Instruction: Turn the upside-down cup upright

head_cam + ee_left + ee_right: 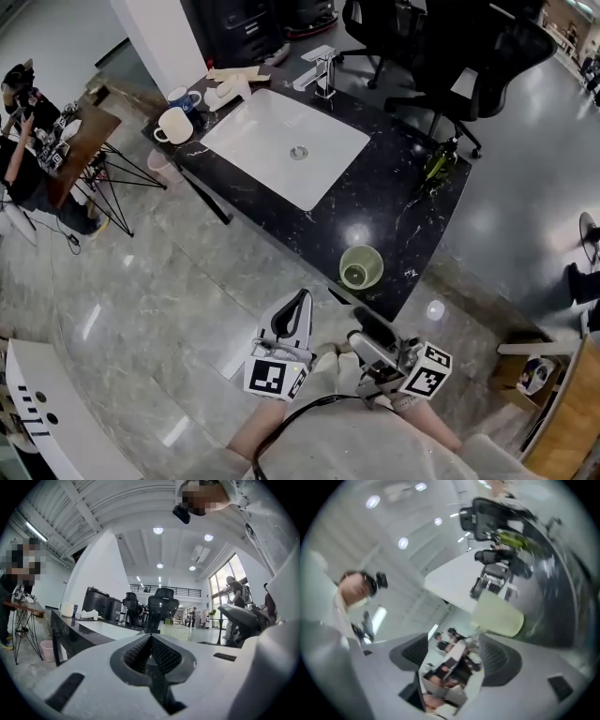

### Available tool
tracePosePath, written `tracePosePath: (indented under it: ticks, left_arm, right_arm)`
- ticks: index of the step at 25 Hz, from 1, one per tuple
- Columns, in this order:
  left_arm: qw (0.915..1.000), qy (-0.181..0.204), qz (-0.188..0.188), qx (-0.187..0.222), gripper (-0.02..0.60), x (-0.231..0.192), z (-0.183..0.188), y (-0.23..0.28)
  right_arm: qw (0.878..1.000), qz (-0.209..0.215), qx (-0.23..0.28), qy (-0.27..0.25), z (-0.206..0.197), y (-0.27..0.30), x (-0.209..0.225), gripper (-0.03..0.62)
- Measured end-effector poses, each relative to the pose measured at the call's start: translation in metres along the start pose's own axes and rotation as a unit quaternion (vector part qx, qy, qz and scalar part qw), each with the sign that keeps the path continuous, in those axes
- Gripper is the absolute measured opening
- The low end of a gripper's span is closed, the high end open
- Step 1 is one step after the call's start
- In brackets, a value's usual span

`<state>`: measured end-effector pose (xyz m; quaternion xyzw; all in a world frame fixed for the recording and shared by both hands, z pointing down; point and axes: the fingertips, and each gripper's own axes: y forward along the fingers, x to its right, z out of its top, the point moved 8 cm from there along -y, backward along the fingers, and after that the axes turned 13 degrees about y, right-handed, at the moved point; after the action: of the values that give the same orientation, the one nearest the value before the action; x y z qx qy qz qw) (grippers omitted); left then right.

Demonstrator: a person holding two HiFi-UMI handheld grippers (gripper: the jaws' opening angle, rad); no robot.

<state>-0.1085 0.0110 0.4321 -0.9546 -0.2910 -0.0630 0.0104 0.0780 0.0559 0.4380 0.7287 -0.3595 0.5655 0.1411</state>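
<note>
Standing at the far left corner of the dark bench [394, 187], a white mug [173, 125] sits beside the white sink [281, 145]. The pale green cup [361, 266] stands mouth up at the bench's near right edge, only its own base showing inside. Near the person, the left gripper [298, 302] points level with jaws closed together; the right gripper [367, 326], jaws spread wide on nothing, sits just short of the cup.

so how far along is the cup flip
Done, it seems: the pale green cup stands mouth up on the black counter, near its front edge. In hand: nothing. The right gripper is open, with the cup beyond its jaws and untouched, and the left gripper is shut and empty. Left: nothing of the turn itself that I can see.
</note>
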Motion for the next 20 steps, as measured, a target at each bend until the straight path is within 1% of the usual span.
tracePosePath:
  ticks: [1, 2, 3, 4, 5, 6, 7, 8, 11, 13, 18, 20]
  left_arm:
    - [1.0000, -0.003, -0.005, 0.002, 0.008, 0.004, 0.001, 0.000]
    - [0.9999, -0.008, -0.010, 0.004, 0.008, 0.009, 0.002, 0.000]
    - [0.9998, -0.012, -0.013, 0.005, 0.008, 0.015, 0.002, 0.000]
    - [0.9997, -0.017, -0.016, 0.005, 0.008, 0.021, 0.002, 0.000]
    - [0.9996, -0.021, -0.019, 0.006, 0.008, 0.028, 0.002, 0.000]
    - [0.9994, -0.027, -0.022, 0.006, 0.008, 0.035, 0.001, 0.000]
    - [0.9992, -0.031, -0.025, 0.006, 0.008, 0.041, 0.001, -0.001]
    - [0.9991, -0.033, -0.027, 0.006, 0.008, 0.047, 0.002, -0.001]
    - [0.9989, -0.033, -0.030, 0.010, 0.008, 0.060, 0.009, -0.001]
    - [0.9989, -0.034, -0.030, 0.013, 0.008, 0.069, 0.013, 0.000]
    - [0.9992, -0.036, -0.016, 0.009, 0.008, 0.093, 0.020, -0.006]
    - [0.9994, -0.033, -0.011, 0.010, 0.008, 0.100, 0.023, -0.009]
  right_arm:
    - [0.995, -0.055, 0.003, -0.079, 0.008, -0.002, -0.010, 0.344]
    - [0.982, -0.108, 0.003, -0.153, 0.013, -0.003, -0.017, 0.344]
    - [0.964, -0.152, -0.003, -0.219, 0.016, -0.003, -0.021, 0.344]
    - [0.944, -0.184, -0.013, -0.273, 0.016, -0.002, -0.023, 0.336]
    - [0.927, -0.203, -0.022, -0.314, 0.014, -0.001, -0.024, 0.310]
    - [0.915, -0.214, -0.027, -0.342, 0.011, 0.000, -0.025, 0.243]
    - [0.906, -0.219, -0.028, -0.361, 0.009, 0.000, -0.025, 0.188]
    - [0.900, -0.222, -0.025, -0.374, 0.007, 0.000, -0.027, 0.158]
    - [0.885, -0.222, -0.013, -0.410, 0.004, -0.002, -0.033, 0.028]
    - [0.882, -0.221, -0.011, -0.416, 0.004, -0.004, -0.035, 0.008]
    - [0.872, -0.230, -0.011, -0.431, 0.004, -0.016, -0.037, 0.006]
    - [0.871, -0.229, -0.014, -0.435, 0.002, -0.020, -0.038, 0.006]
